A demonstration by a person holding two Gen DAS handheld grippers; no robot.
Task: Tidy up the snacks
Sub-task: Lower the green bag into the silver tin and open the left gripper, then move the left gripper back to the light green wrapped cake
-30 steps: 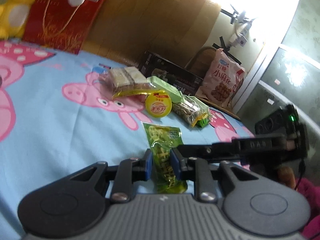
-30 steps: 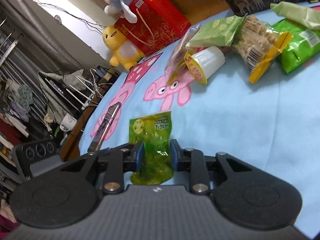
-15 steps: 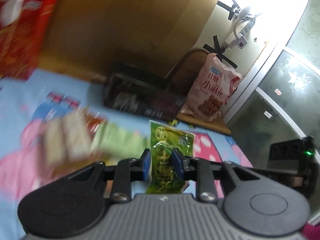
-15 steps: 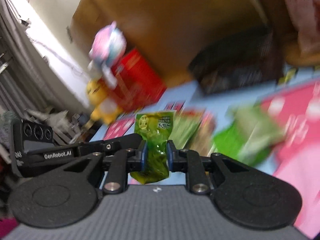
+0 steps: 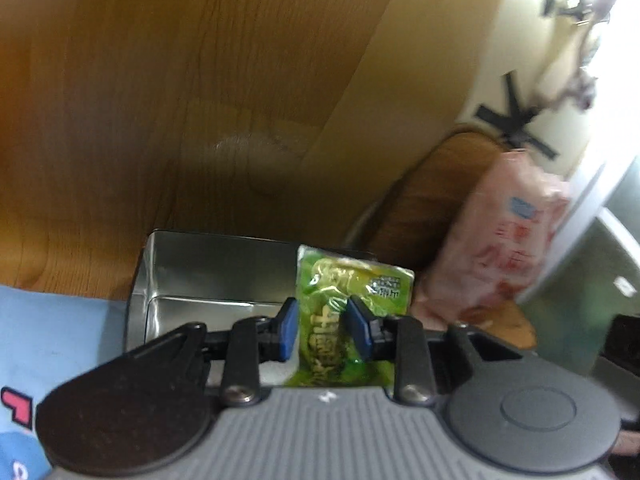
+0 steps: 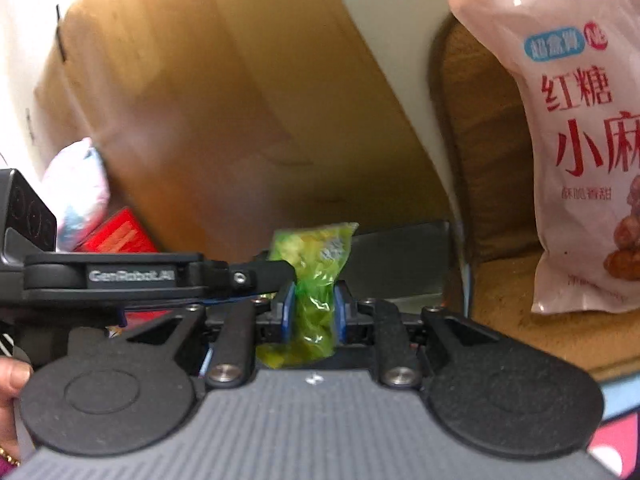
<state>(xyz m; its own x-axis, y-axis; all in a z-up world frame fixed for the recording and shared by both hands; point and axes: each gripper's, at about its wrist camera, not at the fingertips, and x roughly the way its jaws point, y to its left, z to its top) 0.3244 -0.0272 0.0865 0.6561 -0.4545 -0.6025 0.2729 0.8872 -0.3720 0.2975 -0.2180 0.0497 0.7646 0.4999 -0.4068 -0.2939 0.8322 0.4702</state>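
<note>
My left gripper (image 5: 322, 328) is shut on a green snack packet (image 5: 340, 316) and holds it up in front of an open silver metal tin (image 5: 212, 276) that stands against the wooden headboard. My right gripper (image 6: 312, 312) is shut on a second green snack packet (image 6: 316, 280), also held in the air before the same tin (image 6: 400, 260). In the right wrist view the left gripper's body (image 6: 120, 276) sits just to the left, close beside my right fingers.
A big pink snack bag (image 6: 580, 140) stands on a wooden chair seat (image 6: 520, 280) to the right; it also shows in the left wrist view (image 5: 500, 248). The wooden headboard (image 5: 200, 100) rises behind the tin. A red gift bag (image 6: 116, 236) and plush toy are far left. The blue cartoon sheet (image 5: 48, 328) lies below.
Both grippers lifted their green packets off the blue sheet and swung forward and up toward the silver tin by the headboard. The other snacks on the sheet dropped out of view.
</note>
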